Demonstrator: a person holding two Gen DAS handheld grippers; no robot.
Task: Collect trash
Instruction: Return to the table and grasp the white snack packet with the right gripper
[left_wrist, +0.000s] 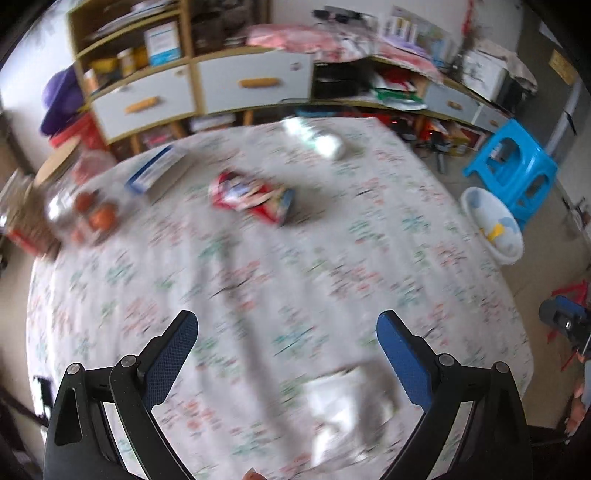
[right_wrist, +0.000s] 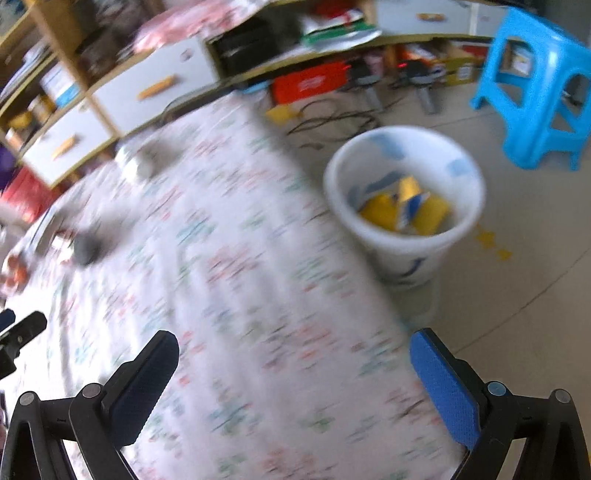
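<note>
My left gripper (left_wrist: 286, 325) is open above the patterned tablecloth (left_wrist: 258, 280), nothing between its blue pads. A crumpled white tissue (left_wrist: 351, 410) lies just below it on the cloth. Farther off sit a red snack wrapper (left_wrist: 255, 197) and a white roll-like packet (left_wrist: 317, 138). My right gripper (right_wrist: 293, 345) is open too and empty, over the table's right edge. The white bin (right_wrist: 404, 199) stands on the floor beside the table, holding yellow and blue wrappers (right_wrist: 404, 208). The same bin (left_wrist: 493, 225) shows at the right in the left wrist view.
A bag of red fruit (left_wrist: 88, 210) and a blue-edged box (left_wrist: 155, 170) sit at the table's left. A blue plastic stool (right_wrist: 539, 85) stands behind the bin. Shelves with drawers (left_wrist: 192, 88) line the back wall, cables and clutter on the floor beneath.
</note>
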